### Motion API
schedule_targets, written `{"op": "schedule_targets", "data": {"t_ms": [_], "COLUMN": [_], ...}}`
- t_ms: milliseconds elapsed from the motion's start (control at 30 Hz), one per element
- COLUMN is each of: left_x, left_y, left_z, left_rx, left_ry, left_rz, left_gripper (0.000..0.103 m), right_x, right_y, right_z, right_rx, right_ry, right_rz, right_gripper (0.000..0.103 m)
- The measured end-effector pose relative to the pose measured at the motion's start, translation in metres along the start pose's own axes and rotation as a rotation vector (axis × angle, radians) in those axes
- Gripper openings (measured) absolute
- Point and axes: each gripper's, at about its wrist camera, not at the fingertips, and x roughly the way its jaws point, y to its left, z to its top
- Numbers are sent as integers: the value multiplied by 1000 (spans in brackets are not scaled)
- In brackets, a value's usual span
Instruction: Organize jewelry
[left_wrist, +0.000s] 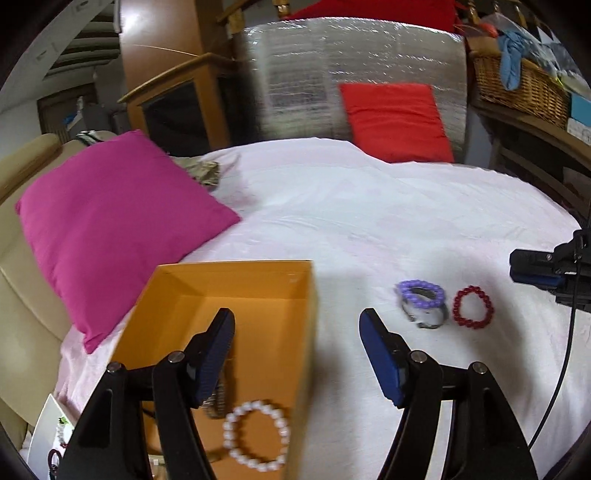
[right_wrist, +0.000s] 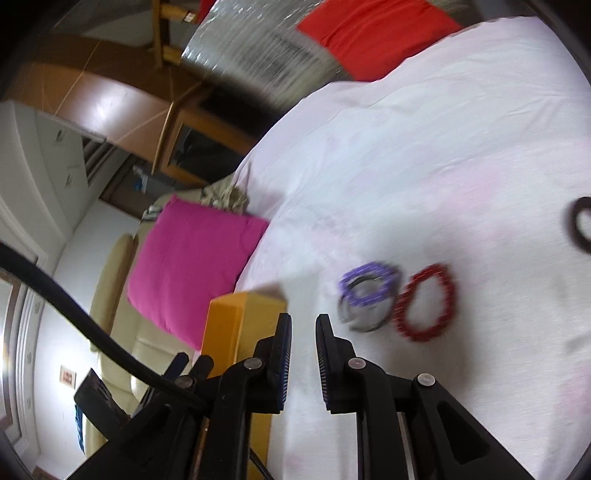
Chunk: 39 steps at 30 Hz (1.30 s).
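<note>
An open orange box (left_wrist: 236, 291) sits on the white sheet and holds a white bead bracelet (left_wrist: 256, 435) and a dark band (left_wrist: 218, 402). My left gripper (left_wrist: 297, 325) is open and empty, its left finger over the box, its right finger over the sheet. To its right lie a purple bead bracelet (left_wrist: 421, 293) on a grey metal bangle (left_wrist: 426, 317), and a red bead bracelet (left_wrist: 473, 307). My right gripper (right_wrist: 303, 325) is nearly closed with a narrow gap, holding nothing, just left of the purple bracelet (right_wrist: 369, 282), the bangle (right_wrist: 364, 321) and the red bracelet (right_wrist: 424, 302). The box (right_wrist: 236, 321) stands at its left.
A pink cushion (left_wrist: 110, 229) lies left of the box. A red cushion (left_wrist: 395, 122) leans at the back against a silver foil panel (left_wrist: 314, 74). A wicker basket (left_wrist: 521, 85) stands back right. A dark ring-shaped item (right_wrist: 580, 225) lies at the right edge.
</note>
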Motion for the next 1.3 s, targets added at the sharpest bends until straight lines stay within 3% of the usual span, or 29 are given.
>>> {"op": "schedule_targets", "data": {"t_ms": [200, 600, 1033, 1300], "left_x": [12, 48, 64, 72], "left_y": [-33, -65, -82, -80], "left_z": [0, 1, 3, 2], "left_rx": [49, 81, 112, 118], "left_ry": [36, 113, 126, 126], "left_rz": [-15, -28, -30, -22], "left_gripper": [71, 71, 71, 71], "right_x": [-23, -60, -113, -113], "right_y": [-27, -74, -132, -157], "right_z": [13, 30, 51, 57], "right_rx": [45, 130, 283, 380], "right_ry": [-16, -45, -141, -113], "right_rz": [-37, -89, -138, -199], "right_gripper": [16, 16, 16, 19]}}
